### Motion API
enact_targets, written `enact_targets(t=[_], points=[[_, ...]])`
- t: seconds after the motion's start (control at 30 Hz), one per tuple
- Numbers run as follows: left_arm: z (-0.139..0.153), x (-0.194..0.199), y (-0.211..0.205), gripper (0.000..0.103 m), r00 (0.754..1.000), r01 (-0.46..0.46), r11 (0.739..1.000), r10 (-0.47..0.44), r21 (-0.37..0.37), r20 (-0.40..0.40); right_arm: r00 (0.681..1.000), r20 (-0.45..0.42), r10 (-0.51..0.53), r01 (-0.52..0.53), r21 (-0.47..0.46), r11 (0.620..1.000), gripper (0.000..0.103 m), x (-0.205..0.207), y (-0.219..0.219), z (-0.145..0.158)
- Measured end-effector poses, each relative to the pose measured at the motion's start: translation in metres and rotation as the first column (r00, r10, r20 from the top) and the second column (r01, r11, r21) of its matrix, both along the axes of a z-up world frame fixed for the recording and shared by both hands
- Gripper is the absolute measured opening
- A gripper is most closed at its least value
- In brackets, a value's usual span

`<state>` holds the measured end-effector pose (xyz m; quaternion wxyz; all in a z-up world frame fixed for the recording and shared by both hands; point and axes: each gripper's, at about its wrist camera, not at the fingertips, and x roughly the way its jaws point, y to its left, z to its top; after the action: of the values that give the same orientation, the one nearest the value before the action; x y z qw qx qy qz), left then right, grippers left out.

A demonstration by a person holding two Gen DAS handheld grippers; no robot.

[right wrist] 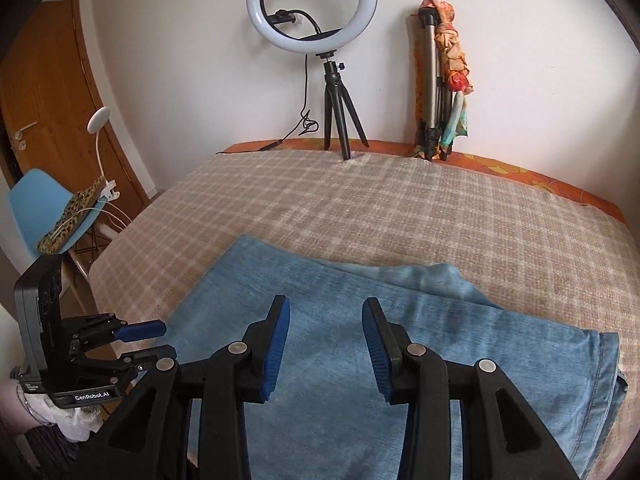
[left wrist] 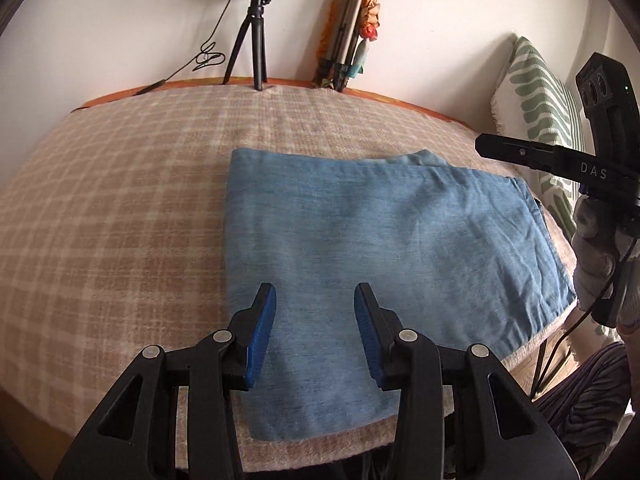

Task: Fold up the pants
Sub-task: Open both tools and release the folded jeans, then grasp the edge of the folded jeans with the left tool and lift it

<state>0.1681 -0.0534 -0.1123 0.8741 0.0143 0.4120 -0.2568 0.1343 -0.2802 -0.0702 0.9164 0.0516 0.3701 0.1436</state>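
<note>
- your left gripper hangs with its fingers spread wide, gripping nothing.
- your right gripper is spread just as wide and also grips nothing.
- the blue pants lie folded flat on the plaid bed, right under and ahead of both grippers.
- a ring light stands far ahead of them, against the wall.
</note>
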Motion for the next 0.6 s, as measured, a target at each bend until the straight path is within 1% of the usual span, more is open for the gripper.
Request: enact_targets(t=[0.17,0.23,0.33,0.6], points=[[-0.009,-0.003,0.004,0.039,1.000,0.002,0.999,-0.002,0.046,0.005,0.998,-0.014,0.058,-0.058,-0.021,0.998,0.040,0.018,0.036,-0.009],[-0.012,-0.004,0.003,0.039,1.000,0.005,0.998,-0.005,0.056,0.003,0.997,-0.020,0.074,-0.074,-0.026,0.997,0.044,0.025,0.046,-0.012],[-0.015,-0.005,0.004,0.039,1.000,0.011,0.998,-0.011,0.067,0.006,0.996,-0.029,0.085,-0.086,-0.024,0.996,0.047,0.035,0.055,-0.018],[-0.027,-0.007,0.011,0.039,1.000,0.018,0.996,-0.018,0.089,-0.006,0.992,-0.065,0.110,-0.112,-0.016,0.994,0.047,0.067,0.077,-0.032]])
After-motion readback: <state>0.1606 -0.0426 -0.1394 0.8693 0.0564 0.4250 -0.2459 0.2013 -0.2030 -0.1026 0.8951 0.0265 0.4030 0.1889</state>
